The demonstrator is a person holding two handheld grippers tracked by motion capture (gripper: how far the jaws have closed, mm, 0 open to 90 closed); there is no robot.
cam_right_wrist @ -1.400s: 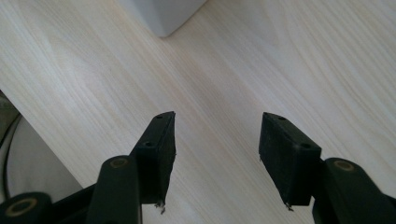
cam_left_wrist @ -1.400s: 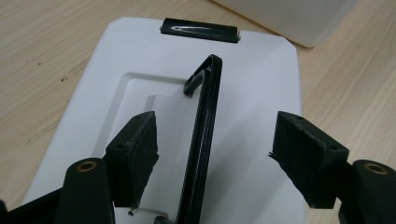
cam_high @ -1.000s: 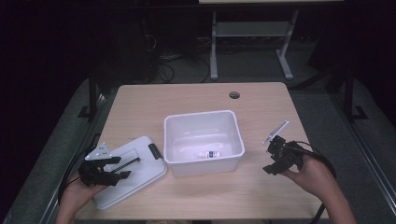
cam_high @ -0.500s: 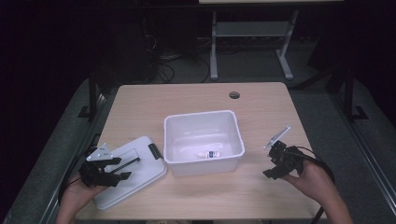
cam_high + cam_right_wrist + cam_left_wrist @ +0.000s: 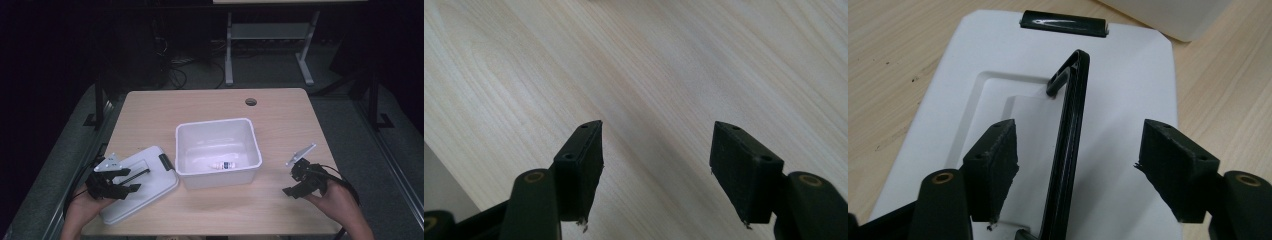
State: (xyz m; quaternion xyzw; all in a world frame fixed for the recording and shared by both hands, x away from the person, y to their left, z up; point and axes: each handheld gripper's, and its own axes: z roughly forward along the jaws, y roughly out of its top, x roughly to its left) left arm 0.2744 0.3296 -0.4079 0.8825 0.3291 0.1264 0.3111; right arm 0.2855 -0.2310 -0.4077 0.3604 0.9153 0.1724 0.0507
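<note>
Since a second ago: right gripper point(image 5: 300, 186) drawn back toward the near table edge, away from the open white plastic bin point(image 5: 218, 150); left gripper point(image 5: 121, 181) unmoved.

High view: light wooden table point(image 5: 210, 107), bin at centre with a small white bottle point(image 5: 222, 164) lying inside. Flat white plastic lid with black handle point(image 5: 142, 182) just left of the bin, left gripper poised over it.

Left gripper view: fingers point(image 5: 993, 167) spread wide, straddling the raised black handle point(image 5: 1068, 145), not yet touching.

Right gripper view: fingers point(image 5: 581, 165) spread, empty, above bare table.

Likely step: grasping the lid. Next: closing squarely on the handle, then lifting level onto the bin.
</note>
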